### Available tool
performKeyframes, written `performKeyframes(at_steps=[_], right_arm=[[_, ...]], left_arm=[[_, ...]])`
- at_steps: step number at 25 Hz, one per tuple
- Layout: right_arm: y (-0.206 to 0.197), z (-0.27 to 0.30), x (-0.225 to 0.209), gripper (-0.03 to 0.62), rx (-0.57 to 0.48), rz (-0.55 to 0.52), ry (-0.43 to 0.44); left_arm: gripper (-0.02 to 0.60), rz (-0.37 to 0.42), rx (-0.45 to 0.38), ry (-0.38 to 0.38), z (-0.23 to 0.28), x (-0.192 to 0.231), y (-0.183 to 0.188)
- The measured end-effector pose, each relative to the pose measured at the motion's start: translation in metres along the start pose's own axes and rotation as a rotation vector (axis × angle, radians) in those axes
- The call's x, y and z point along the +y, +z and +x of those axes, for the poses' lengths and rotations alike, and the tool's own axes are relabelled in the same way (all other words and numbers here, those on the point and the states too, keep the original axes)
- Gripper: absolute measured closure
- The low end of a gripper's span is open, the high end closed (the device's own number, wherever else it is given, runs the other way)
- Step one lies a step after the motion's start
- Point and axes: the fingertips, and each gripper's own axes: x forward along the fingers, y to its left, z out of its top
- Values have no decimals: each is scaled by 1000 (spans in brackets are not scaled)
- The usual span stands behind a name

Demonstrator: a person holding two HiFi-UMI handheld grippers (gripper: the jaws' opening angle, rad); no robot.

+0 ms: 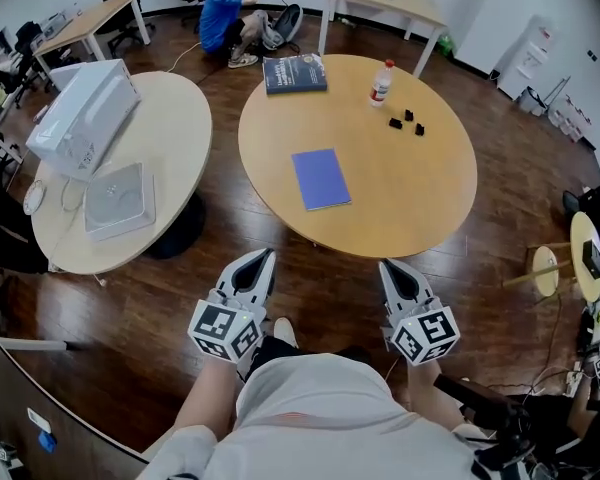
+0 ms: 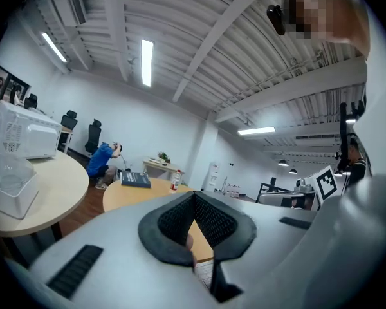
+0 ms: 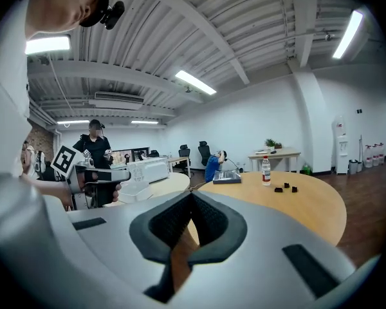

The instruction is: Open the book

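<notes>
Left gripper (image 1: 264,258) and right gripper (image 1: 389,267), jaws together on nothing, are well short of the round table (image 1: 430,198). The closed blue book (image 1: 320,178) lies flat on it, hidden in both gripper views. Beyond: dark book (image 1: 294,73), bottle (image 1: 381,82), 3 unidentifiable black objects (image 1: 407,121).

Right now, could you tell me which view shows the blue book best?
The head view: it shows the blue book whole from above, lying closed on the round table. Neither gripper view shows it; their jaws cover the near tabletop.
</notes>
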Motion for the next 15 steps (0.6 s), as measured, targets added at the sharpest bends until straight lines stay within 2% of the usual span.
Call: performKeyframes(at_steps=[8,15], right_arm=[[1,27,11,600,43,-11,-14],[0,45,0,600,52,-4,3]], left_arm=[[571,-36,29,-32,6,27,-5],[571,-44,40,-29,23,32,-6]])
